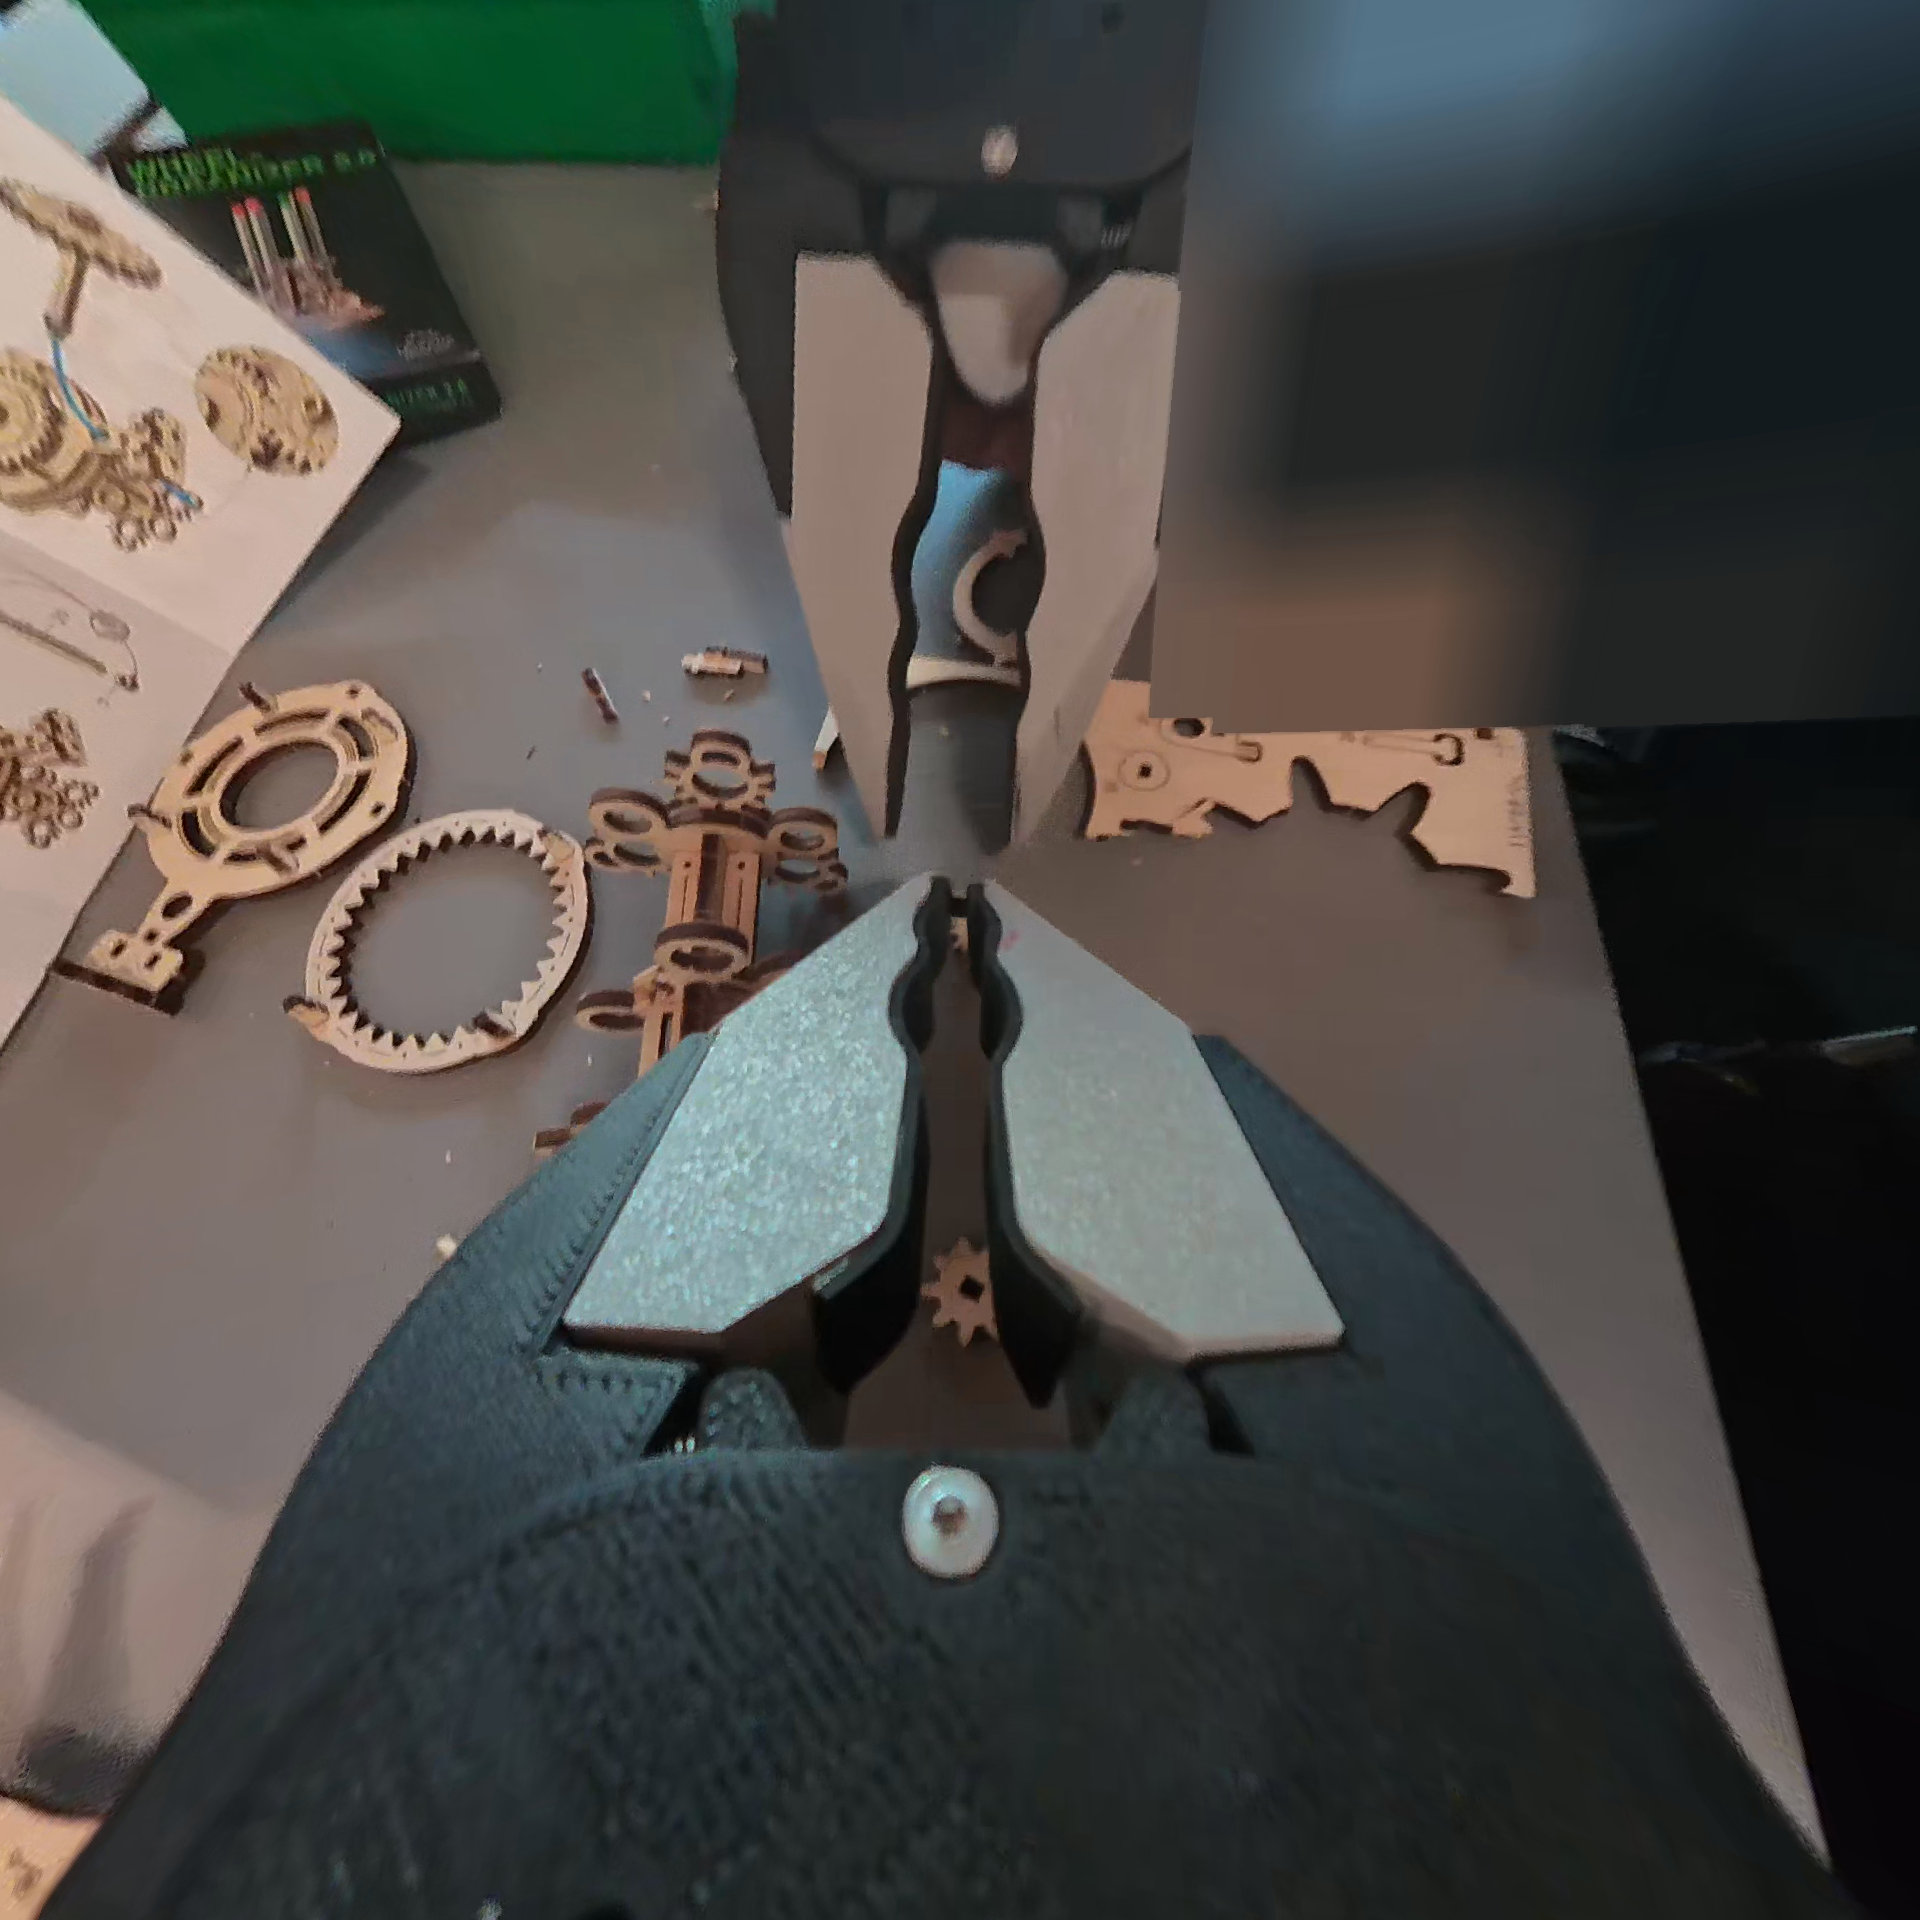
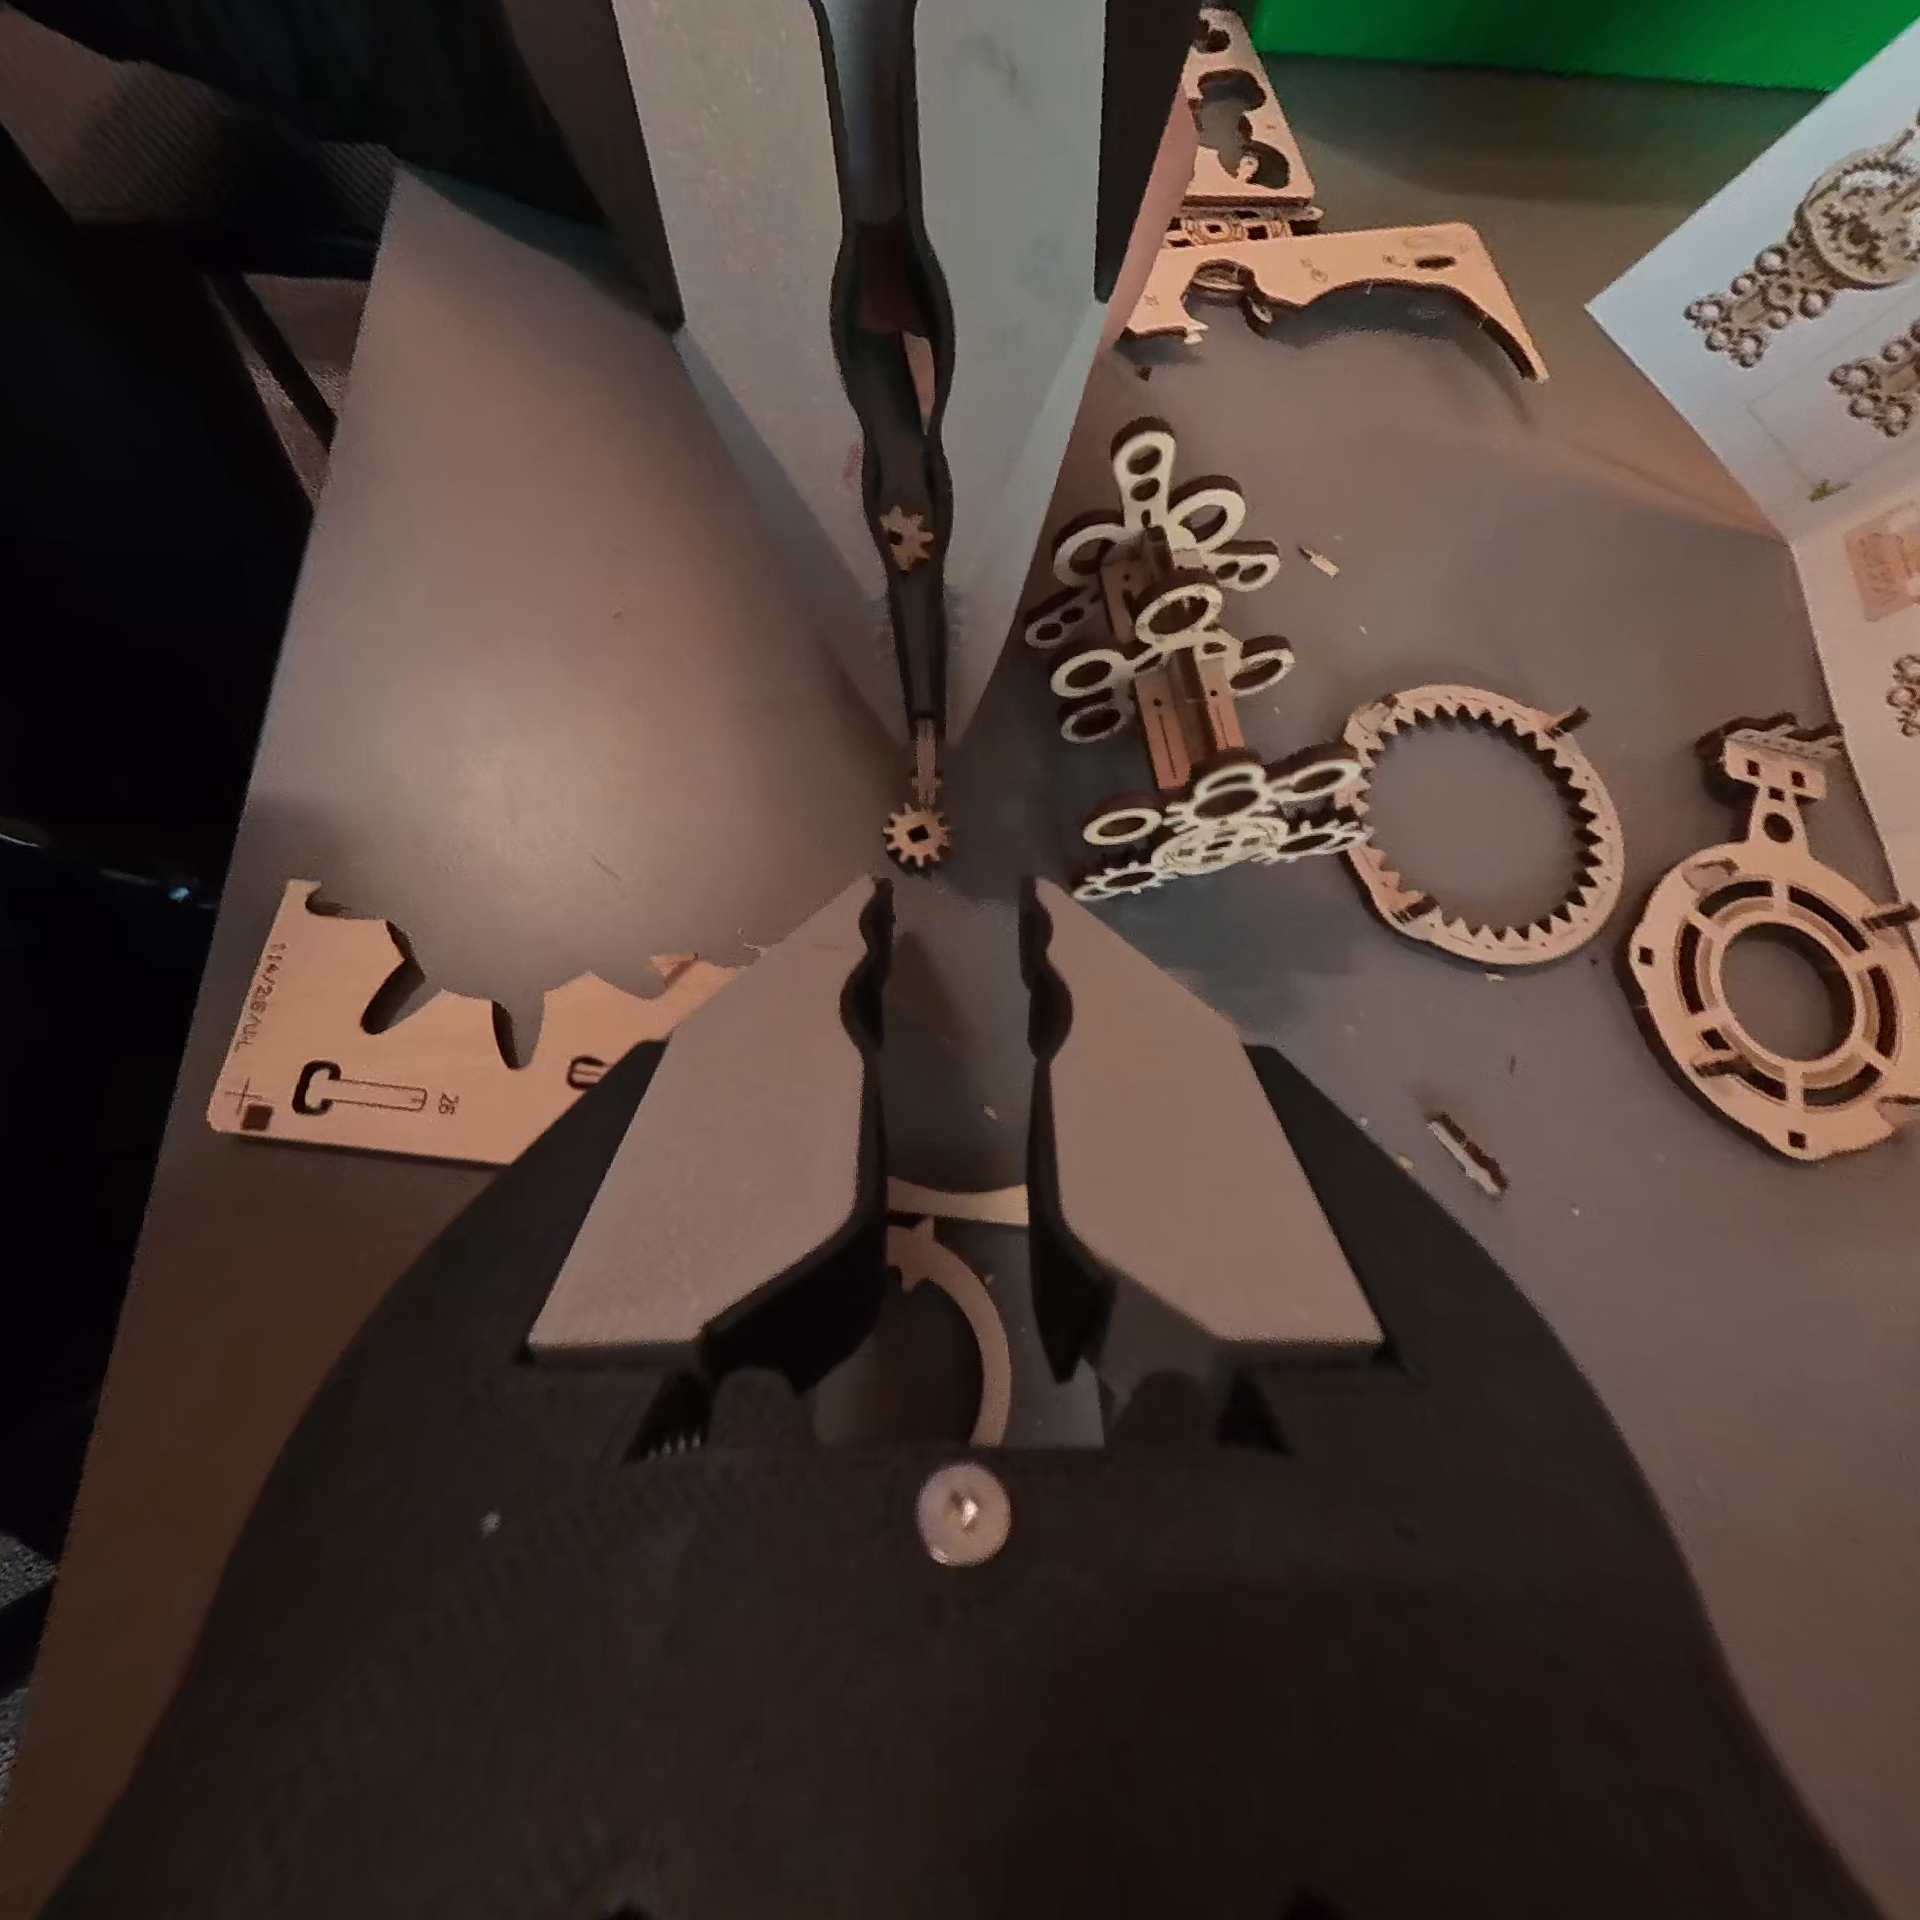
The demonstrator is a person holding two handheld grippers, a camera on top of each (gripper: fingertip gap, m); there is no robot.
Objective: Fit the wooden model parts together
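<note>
Grey table (image 1: 1299,1039) surface carries the loose wooden parts. The left claw (image 1: 958,896) is nearly closed, its tips pinching a small wooden piece (image 2: 924,774), seen in the right wrist view hanging from those tips. A small gear (image 2: 915,834) lies flat on the table directly under that piece, just ahead of the right claw (image 2: 956,914), which stands moderately open and holds nothing. The two claws point tip to tip. Beside them lie a multi-ring assembly (image 2: 1164,665), a toothed ring (image 2: 1486,831) and a slotted round frame (image 2: 1782,997). A cut-out plywood sheet (image 2: 343,1081) lies on the opposite side.
</note>
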